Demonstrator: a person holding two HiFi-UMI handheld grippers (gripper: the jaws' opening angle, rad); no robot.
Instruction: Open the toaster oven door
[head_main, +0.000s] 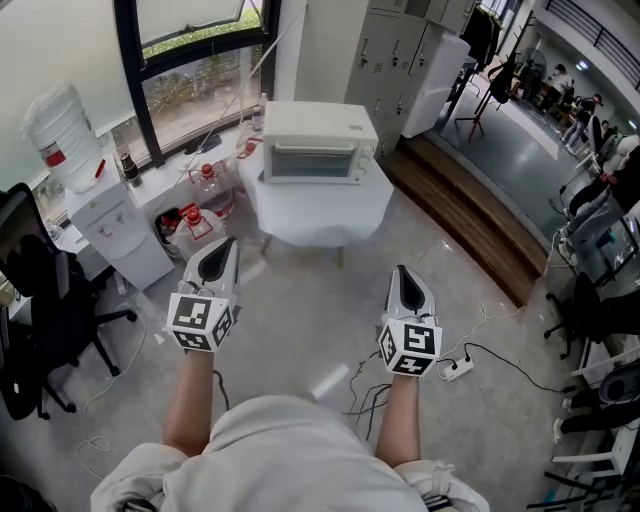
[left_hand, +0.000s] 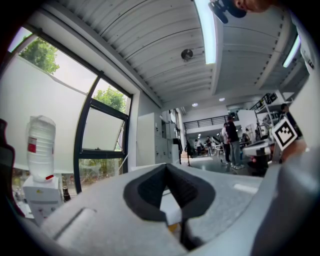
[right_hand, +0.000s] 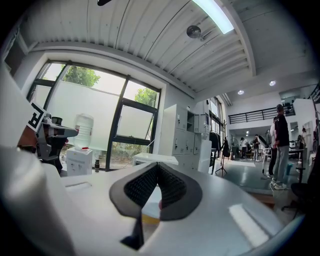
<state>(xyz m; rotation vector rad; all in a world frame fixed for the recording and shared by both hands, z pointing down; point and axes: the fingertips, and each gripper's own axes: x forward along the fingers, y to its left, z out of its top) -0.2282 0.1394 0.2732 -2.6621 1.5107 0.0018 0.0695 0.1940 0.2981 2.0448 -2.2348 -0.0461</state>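
Toaster oven broadside, door toward person.

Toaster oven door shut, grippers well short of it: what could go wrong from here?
1. The left gripper and right gripper are shut; unopened, they may just bump the toaster oven door.
2. A power strip and cables lie on the floor nearby: trip risk.
3. The oven sits on a small draped table; a pull might drag it.

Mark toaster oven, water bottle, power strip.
toaster oven (head_main: 311, 162): head view, door glass.
water bottle (head_main: 62, 138): head view, side wall.
power strip (head_main: 458, 368): head view, its middle.
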